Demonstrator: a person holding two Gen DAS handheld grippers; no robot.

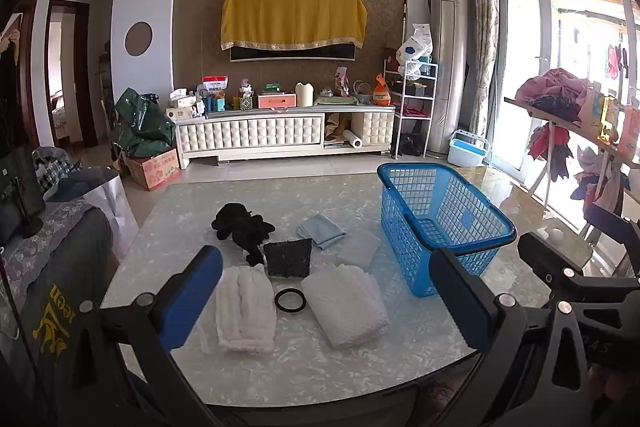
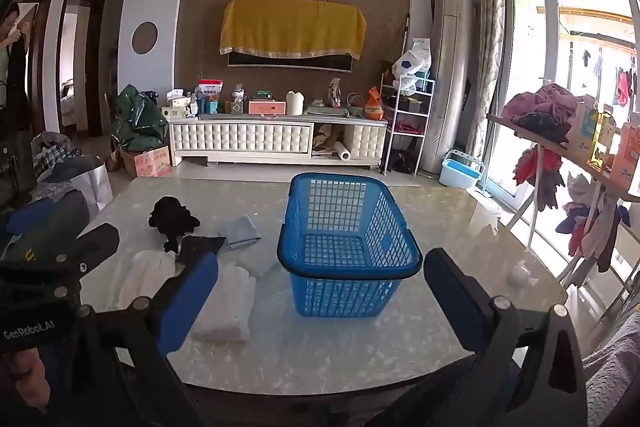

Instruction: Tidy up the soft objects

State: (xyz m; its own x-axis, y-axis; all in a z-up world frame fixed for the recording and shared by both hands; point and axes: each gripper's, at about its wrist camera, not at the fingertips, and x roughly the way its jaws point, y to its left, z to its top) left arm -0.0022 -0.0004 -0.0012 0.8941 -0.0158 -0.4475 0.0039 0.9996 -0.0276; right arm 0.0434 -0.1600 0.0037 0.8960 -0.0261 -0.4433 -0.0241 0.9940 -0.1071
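Soft items lie on the marble table (image 1: 280,367): a white folded towel (image 1: 245,309), a second white towel (image 1: 345,309), a black fluffy cloth (image 1: 242,225), a black square cloth (image 1: 289,259), a light blue cloth (image 1: 321,230), a pale grey cloth (image 1: 358,249) and a black ring (image 1: 290,301). An empty blue plastic basket (image 1: 440,223) stands at the right; it also shows in the right wrist view (image 2: 344,247). My left gripper (image 1: 328,303) is open above the towels. My right gripper (image 2: 320,297) is open in front of the basket.
A white TV cabinet (image 1: 280,135) with clutter stands beyond the table. A cardboard box (image 1: 154,169) and bags sit on the floor at left. A rack of clothes (image 1: 560,119) stands at the right by the window. A sofa edge (image 1: 48,267) is at left.
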